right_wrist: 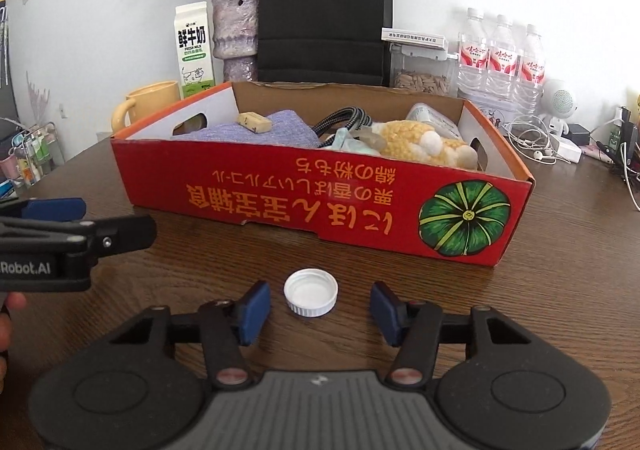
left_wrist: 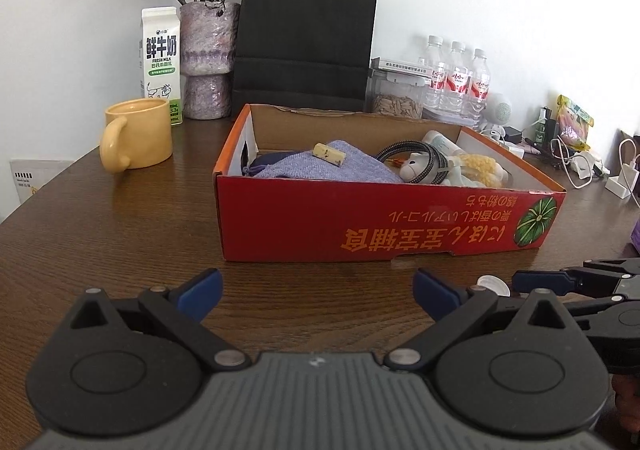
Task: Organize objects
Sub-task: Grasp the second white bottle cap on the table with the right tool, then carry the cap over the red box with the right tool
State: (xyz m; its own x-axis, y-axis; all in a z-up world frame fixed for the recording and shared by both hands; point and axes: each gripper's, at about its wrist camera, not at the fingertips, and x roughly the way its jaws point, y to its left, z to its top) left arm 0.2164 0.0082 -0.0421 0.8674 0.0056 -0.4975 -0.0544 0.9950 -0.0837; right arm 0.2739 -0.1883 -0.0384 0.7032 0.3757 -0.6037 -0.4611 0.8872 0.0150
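A glossy yellow ceramic mug (left_wrist: 138, 133), rounded with a thick loop handle, stands at the left on the dark wood-grain table (left_wrist: 120, 234). Behind it rise a waxy white milk carton (left_wrist: 161, 63) and a mottled lilac vase (left_wrist: 208, 61) of dried, papery roses, then a matte black paper bag (left_wrist: 306, 37) with thin cord handles. In the middle sits the shallow red cardboard box (right_wrist: 320, 205), rectangular, printed with orange characters and a green pumpkin; inside lie a woven lavender cloth (right_wrist: 256, 131), a pale crumbly block (right_wrist: 255, 121) on top of it, a braided cable (right_wrist: 340, 119) and a nubby yellow plush toy (right_wrist: 416, 139). Farther right stand three clear plastic water bottles (right_wrist: 500, 53) and a tangle of white cords (right_wrist: 536, 137).

The left gripper (left_wrist: 318, 292), black with blue rubbery pads, hovers over bare table with its jaws wide apart and nothing between them. The white bottle cap (right_wrist: 311, 292), round with a ribbed wall and lying hollow side up, rests on the table just in front of the box. The right gripper (right_wrist: 319, 312) brackets it, jaws partly apart, and the blue pads stand clear of the cap on both sides
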